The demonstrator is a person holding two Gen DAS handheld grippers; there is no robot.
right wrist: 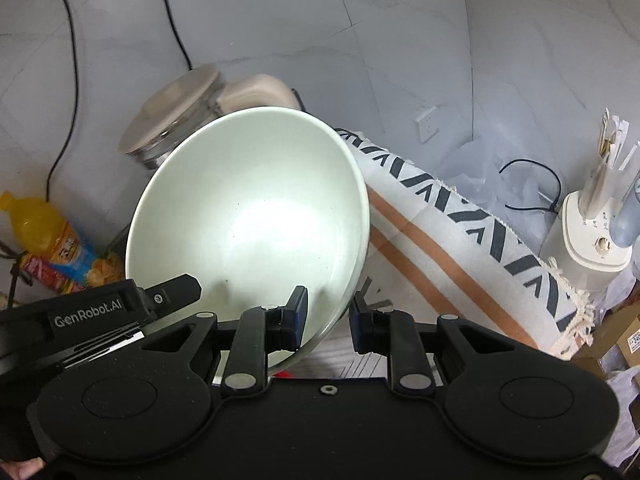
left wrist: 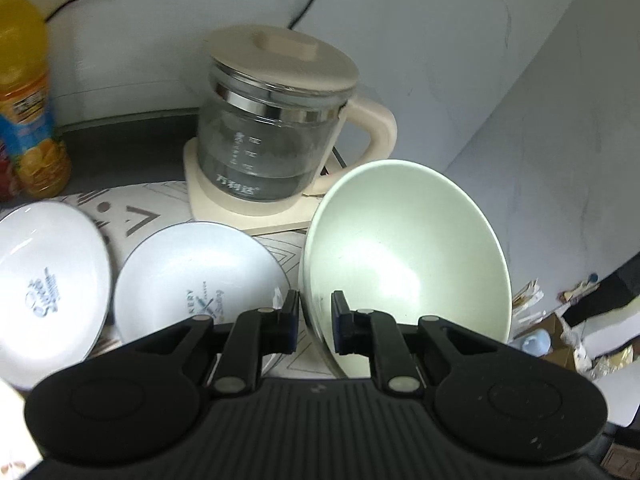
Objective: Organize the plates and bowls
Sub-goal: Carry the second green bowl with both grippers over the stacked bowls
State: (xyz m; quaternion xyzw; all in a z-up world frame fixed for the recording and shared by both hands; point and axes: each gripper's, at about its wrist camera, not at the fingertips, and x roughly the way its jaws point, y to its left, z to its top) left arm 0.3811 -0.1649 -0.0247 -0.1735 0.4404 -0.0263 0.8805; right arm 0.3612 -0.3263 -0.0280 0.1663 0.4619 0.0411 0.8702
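A pale green bowl [left wrist: 404,248] is held tilted above the table by both grippers. My left gripper [left wrist: 314,322] is shut on its left rim. My right gripper [right wrist: 328,320] is shut on its right rim, and the bowl [right wrist: 248,208] fills the middle of the right wrist view. The left gripper's body [right wrist: 100,312] shows at the lower left of that view. Two white plates with blue print lie on the patterned cloth in the left wrist view, one [left wrist: 44,292] at the far left and one [left wrist: 196,280] beside the bowl.
A glass kettle [left wrist: 276,136] with a beige lid stands on its base behind the bowl. An orange juice bottle [left wrist: 24,88] stands at the left. The patterned tablecloth [right wrist: 460,224] hangs over the table's right edge. A white appliance [right wrist: 592,236] stands beyond it.
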